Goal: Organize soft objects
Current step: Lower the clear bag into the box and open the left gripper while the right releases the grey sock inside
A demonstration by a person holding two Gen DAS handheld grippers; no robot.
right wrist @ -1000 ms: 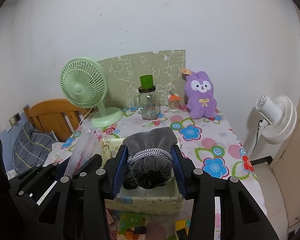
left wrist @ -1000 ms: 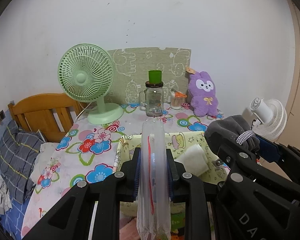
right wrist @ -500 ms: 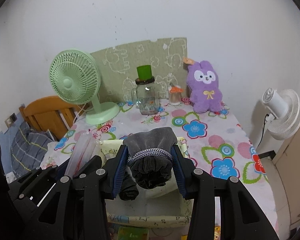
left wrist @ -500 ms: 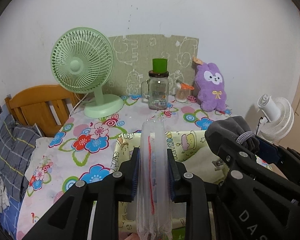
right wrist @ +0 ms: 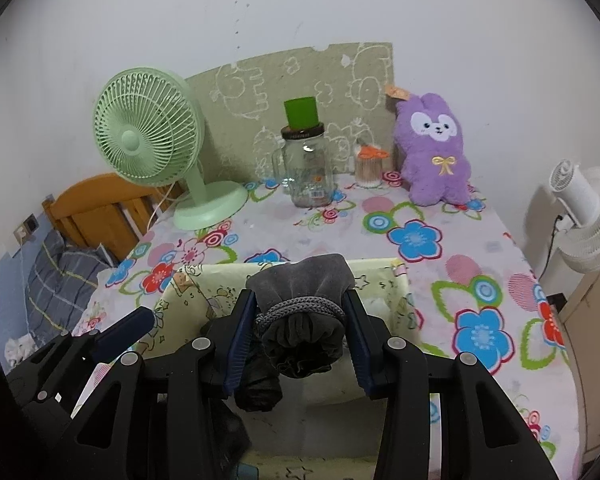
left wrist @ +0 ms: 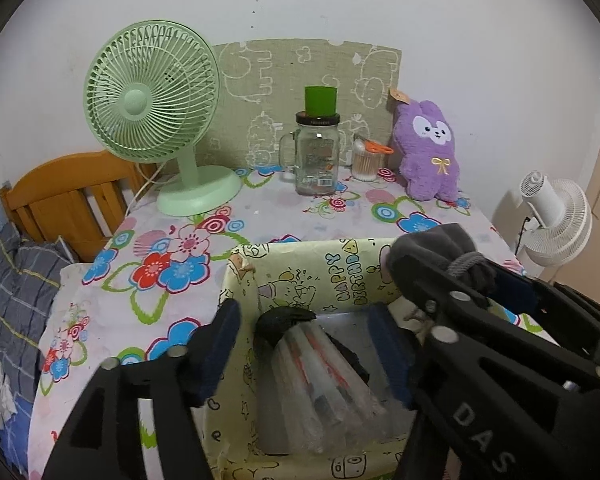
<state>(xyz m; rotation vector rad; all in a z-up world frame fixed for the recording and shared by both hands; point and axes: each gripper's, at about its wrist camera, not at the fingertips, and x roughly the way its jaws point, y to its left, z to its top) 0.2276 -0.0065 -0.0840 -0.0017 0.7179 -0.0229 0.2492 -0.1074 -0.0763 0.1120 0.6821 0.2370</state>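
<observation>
My left gripper [left wrist: 306, 336] is open above a yellow cartoon-print box [left wrist: 312, 268]. A clear plastic packet with red lines [left wrist: 320, 372] lies inside the box below it, free of the fingers, next to a dark item [left wrist: 284, 318]. My right gripper [right wrist: 298, 334] is shut on a grey velvet drawstring pouch [right wrist: 300, 300] and holds it over the same box [right wrist: 384, 284]. The pouch also shows at the right in the left wrist view [left wrist: 444, 250]. A purple plush rabbit [right wrist: 434, 148] stands at the back of the table.
A green desk fan [left wrist: 156, 112], a glass jar mug with a green cup on top [left wrist: 316, 152] and a small cotton-swab jar [left wrist: 366, 162] stand at the back. A white fan [right wrist: 584, 216] is off the right edge. A wooden bed frame [left wrist: 60, 196] lies left.
My left gripper has opened and let the clear packet go; it now lies in the box. Both grippers have moved forward and lower over the box. The right still holds the pouch.
</observation>
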